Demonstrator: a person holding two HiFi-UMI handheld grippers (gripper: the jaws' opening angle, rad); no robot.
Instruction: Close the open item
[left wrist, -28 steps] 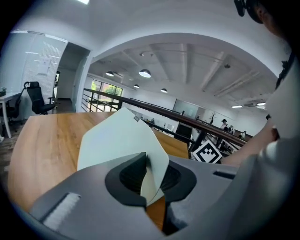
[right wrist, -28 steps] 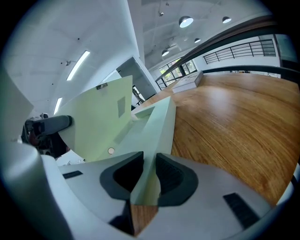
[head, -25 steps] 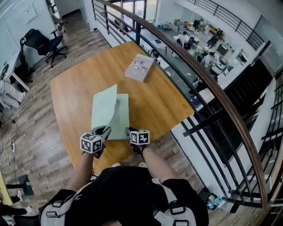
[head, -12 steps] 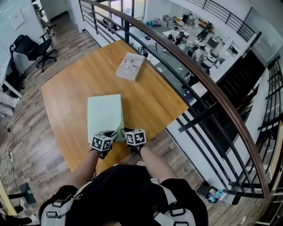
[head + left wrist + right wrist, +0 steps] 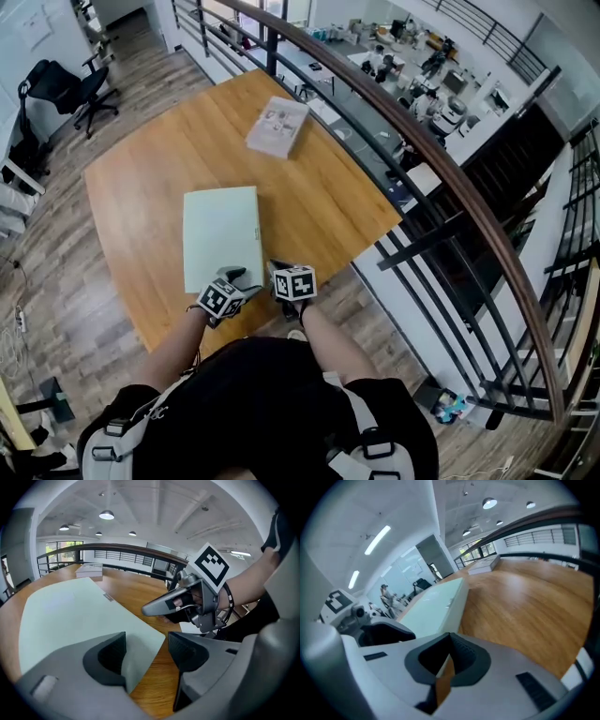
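Observation:
A pale green flat item, hinged like a laptop, lies closed on the wooden table. My left gripper hovers at its near right corner. Its jaws are opening wide, and in the left gripper view the item's corner shows below the gap without either pad pressing on it. My right gripper sits just right of that corner at the table's front edge. Its jaws are shut with nothing in them. The green item runs away to the left in the right gripper view.
A white flat box lies at the table's far side, near the curved wooden railing. Beyond the railing is a drop to a lower floor. A black office chair stands far left.
The green item's lid went from raised to flat. My left gripper came in toward the near corner and its jaws opened. The right gripper barely moved.

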